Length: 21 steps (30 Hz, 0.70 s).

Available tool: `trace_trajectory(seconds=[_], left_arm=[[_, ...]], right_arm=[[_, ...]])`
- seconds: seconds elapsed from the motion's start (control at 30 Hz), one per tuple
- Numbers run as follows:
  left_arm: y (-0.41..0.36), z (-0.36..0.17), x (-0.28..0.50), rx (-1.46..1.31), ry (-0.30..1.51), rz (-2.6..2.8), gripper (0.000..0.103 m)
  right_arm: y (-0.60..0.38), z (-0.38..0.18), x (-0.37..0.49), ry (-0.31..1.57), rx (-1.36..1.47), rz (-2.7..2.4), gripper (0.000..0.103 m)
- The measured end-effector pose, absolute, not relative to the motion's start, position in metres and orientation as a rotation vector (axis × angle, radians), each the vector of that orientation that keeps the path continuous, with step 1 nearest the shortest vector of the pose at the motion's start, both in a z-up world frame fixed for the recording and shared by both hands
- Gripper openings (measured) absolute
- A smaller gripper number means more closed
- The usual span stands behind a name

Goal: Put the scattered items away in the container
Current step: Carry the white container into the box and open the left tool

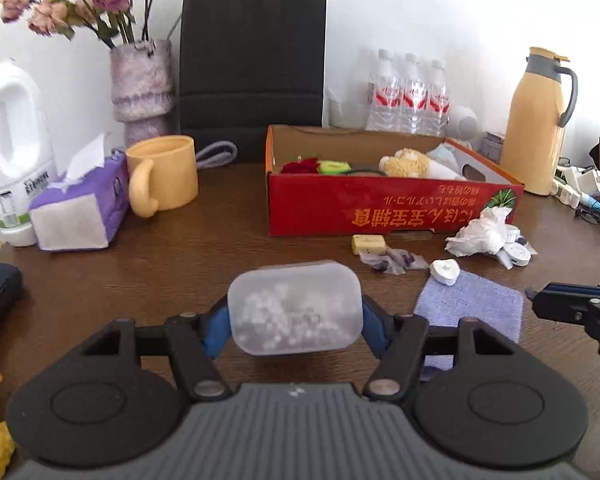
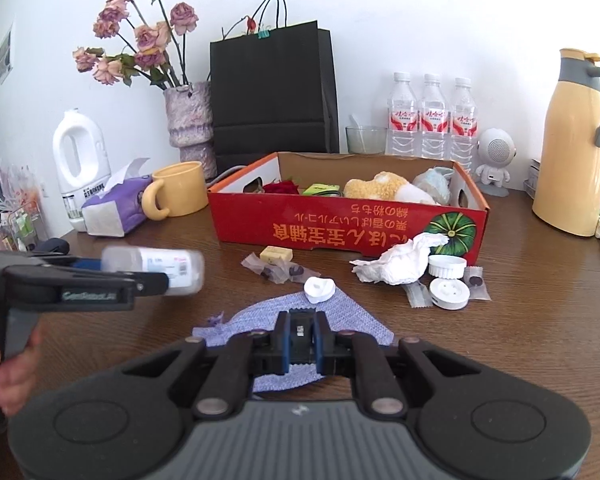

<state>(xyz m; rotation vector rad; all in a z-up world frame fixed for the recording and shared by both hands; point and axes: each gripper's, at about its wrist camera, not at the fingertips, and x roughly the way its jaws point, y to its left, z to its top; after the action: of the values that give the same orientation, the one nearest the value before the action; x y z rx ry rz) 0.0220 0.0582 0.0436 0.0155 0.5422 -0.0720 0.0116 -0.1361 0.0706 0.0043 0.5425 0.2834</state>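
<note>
A: Where do the tongs stand?

B: The left tongs (image 1: 295, 312) pinch a frosted plastic jar (image 1: 295, 307) of white beads, lifted off the desk (image 1: 180, 264) at lower centre of the left wrist view. The right tongs (image 2: 302, 334) are pressed together on nothing, low over a lilac knitted cloth (image 2: 340, 312).

A: And the container?

B: The red cardboard box (image 1: 380, 206) sits at centre, beyond the jar. Already inside: a plush toy (image 1: 406, 163), a red rose (image 1: 300, 166), a green packet (image 1: 334, 167) and a pale bundle in the far right corner.

A: What's left?

B: Quite a bit, by the look of it. In front of the box lie a yellow bar (image 1: 369, 244), candy wrappers (image 1: 392, 261), a white heart-shaped piece (image 1: 445, 271), crumpled tissue (image 1: 480, 232), white round caps (image 2: 449, 294) and the cloth. The jar isn't in yet. Perhaps a third done.
</note>
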Motion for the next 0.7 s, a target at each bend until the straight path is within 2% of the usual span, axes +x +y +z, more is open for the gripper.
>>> trace_trajectory(seconds=[0.33,0.7], left_arm=[[0.012,0.07,-0.086,0.113,0.404,-0.064,0.065],[-0.011,0.086,-0.131,0.093,0.348,-0.121,0.065]], right_arm=[[-0.144,0.082,-0.059,0.495,0.021,0.288,0.011],[-0.155,0.102,-0.108,0.425,0.042,0.241,0.011]])
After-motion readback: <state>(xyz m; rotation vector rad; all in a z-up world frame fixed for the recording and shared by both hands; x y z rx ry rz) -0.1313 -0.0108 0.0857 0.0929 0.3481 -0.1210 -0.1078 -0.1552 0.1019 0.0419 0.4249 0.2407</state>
